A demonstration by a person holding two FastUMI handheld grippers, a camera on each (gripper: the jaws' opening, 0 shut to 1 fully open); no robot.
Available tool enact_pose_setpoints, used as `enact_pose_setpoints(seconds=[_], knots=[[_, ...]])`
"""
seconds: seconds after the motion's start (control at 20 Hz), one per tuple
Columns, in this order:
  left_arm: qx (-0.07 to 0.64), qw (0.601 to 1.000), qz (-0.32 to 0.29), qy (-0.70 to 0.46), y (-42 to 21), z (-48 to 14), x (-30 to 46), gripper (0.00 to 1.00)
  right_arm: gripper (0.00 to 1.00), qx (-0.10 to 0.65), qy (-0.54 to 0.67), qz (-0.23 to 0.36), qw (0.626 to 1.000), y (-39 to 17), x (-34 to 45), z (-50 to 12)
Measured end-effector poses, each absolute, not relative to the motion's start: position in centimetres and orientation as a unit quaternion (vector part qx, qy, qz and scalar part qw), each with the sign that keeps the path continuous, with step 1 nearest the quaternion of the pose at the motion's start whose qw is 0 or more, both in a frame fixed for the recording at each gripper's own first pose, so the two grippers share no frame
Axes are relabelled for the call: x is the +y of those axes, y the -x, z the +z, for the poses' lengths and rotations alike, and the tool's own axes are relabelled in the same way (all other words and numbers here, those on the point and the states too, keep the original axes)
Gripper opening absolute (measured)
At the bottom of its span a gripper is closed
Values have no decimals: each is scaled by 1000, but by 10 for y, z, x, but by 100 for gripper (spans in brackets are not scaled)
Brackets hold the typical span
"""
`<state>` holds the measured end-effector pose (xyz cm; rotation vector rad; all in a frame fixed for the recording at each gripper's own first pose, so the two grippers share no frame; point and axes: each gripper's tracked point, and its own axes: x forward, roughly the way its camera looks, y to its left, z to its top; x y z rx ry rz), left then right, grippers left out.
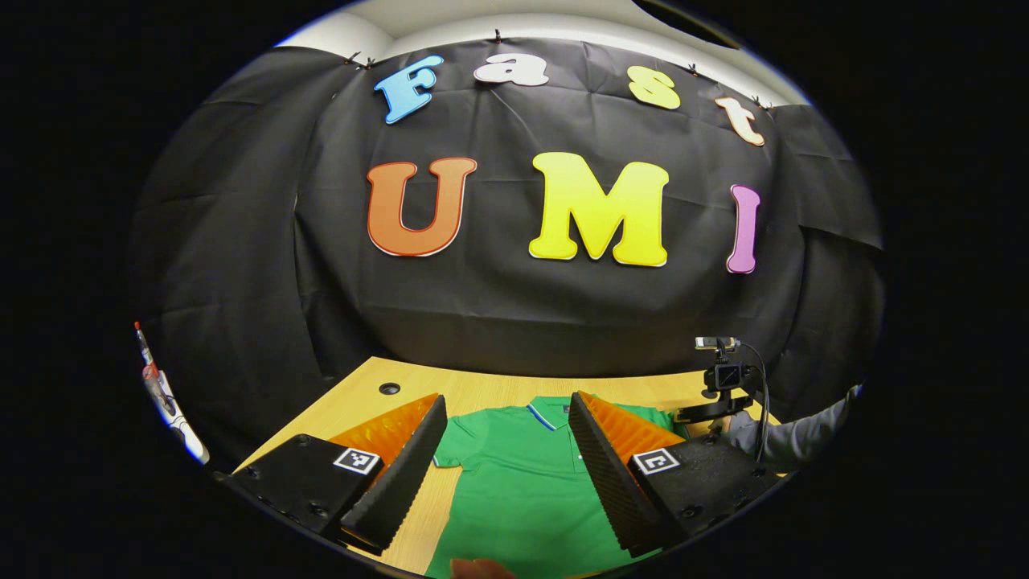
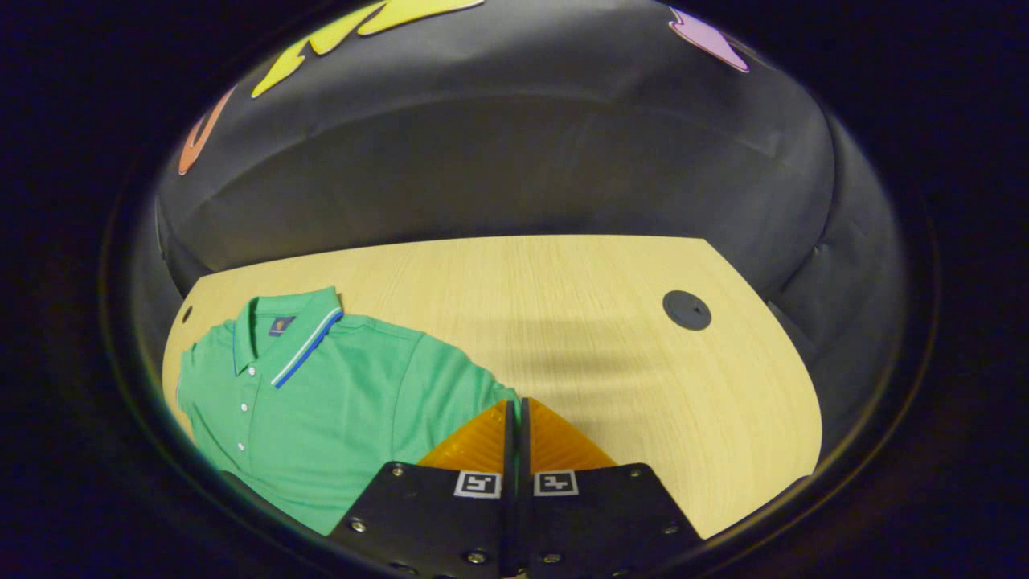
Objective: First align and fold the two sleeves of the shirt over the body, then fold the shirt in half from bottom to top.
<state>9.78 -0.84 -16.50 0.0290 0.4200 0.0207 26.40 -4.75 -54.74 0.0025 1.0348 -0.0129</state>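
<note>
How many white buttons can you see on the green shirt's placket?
3 buttons, in a row down the green shirt: top button, middle, lowest. More may be hidden below.

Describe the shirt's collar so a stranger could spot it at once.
On the light wooden table lies a green short-sleeved polo shirt. At its top, toward the black cloth wall, sits the folded green collar. A white and blue stripe along its edge marks it out from the plain fabric.

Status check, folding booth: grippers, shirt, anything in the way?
Left gripper open above the shirt. Right gripper shut on the sleeve edge. Shirt flat on table, sleeves unfolded. Nothing obstructing.
</note>
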Motion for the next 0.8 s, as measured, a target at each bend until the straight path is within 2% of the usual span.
enact_pose_setpoints(seconds=[0.8], knots=[[205, 979, 20, -6, -92, -166, -3, 99, 1, 445, -6, 88, 891, -245, 62, -496]])
